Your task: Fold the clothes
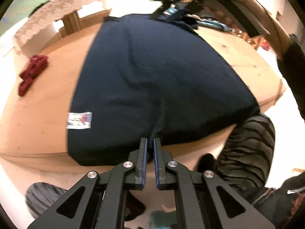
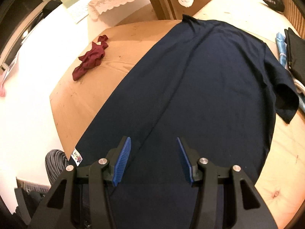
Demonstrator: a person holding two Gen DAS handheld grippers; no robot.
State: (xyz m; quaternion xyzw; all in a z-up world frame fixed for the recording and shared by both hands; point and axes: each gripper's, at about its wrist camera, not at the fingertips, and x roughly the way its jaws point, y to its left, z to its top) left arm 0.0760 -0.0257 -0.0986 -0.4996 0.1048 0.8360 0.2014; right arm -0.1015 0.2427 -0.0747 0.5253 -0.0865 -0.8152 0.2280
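Navy shirt: spread flat on wooden table, near hem at table edge. Left gripper: jaws clamped on hem. Right gripper: jaws apart above shirt, gripping nothing. Maroon garment: crumpled, well apart from shirt.

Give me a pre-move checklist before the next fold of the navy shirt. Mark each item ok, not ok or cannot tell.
1. Left gripper shut on the shirt's near hem: ok.
2. Right gripper gripping the shirt: not ok; it is open above the cloth.
3. Shirt flat on the table: ok in the right wrist view, apart from a long crease.
4. Sleeve laid out: ok.
5. Red cloth apart from the shirt: ok.
6. Far collar end lying flat: cannot tell.
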